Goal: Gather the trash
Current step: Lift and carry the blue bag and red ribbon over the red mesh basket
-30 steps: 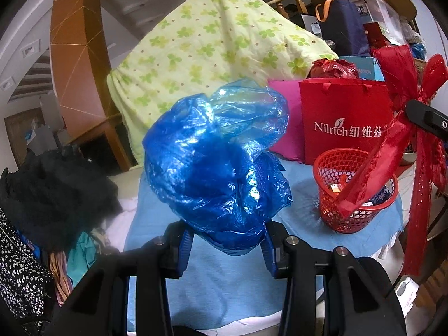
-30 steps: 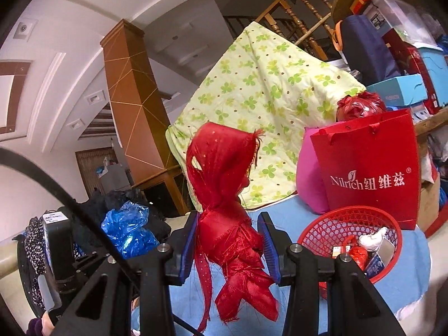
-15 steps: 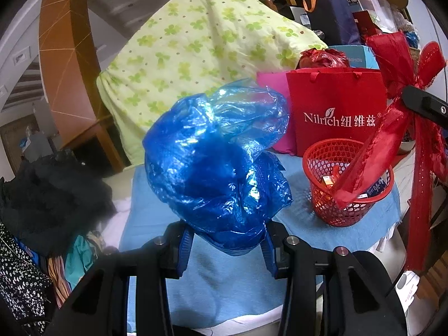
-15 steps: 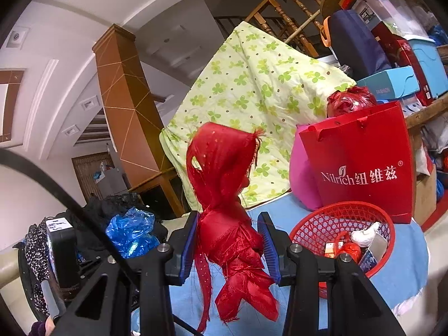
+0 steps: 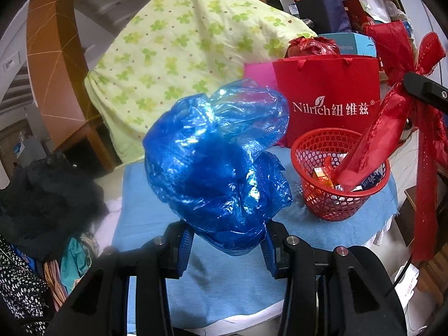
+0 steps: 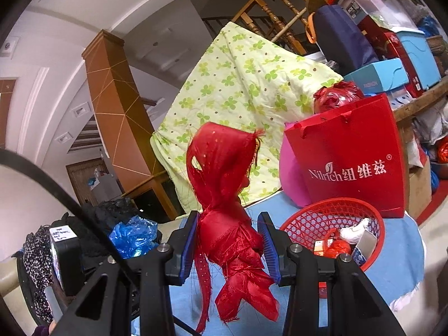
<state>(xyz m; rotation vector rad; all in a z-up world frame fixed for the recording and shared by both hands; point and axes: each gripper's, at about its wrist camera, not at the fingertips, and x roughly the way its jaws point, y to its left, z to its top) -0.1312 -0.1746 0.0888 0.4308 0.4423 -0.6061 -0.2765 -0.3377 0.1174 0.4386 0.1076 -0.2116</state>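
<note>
My left gripper (image 5: 228, 247) is shut on a crumpled blue plastic bag (image 5: 215, 162), held above the blue cloth-covered table (image 5: 224, 280). A frayed red ribbon (image 6: 226, 212) bunches between the pads of my right gripper (image 6: 229, 247), which is shut on it; in the left wrist view the same red ribbon (image 5: 392, 120) hangs at the right, one tail dipping over the red mesh basket (image 5: 338, 204). From the right wrist, that red mesh basket (image 6: 308, 224) sits low at the right with several bits of trash inside. The blue bag (image 6: 131, 236) shows small at the left there.
Behind the basket stand a red Nilrich paper bag (image 5: 330, 98) and a pink bag (image 6: 294, 179). A green floral quilt (image 5: 182, 50) leans at the back. Dark clothes (image 5: 42, 196) pile at the left. Boxes and a wooden stair rail (image 6: 280, 8) crowd the upper right.
Both hands have drifted toward the table; the basket and red bag look larger and nearer. Both grips are unchanged.
</note>
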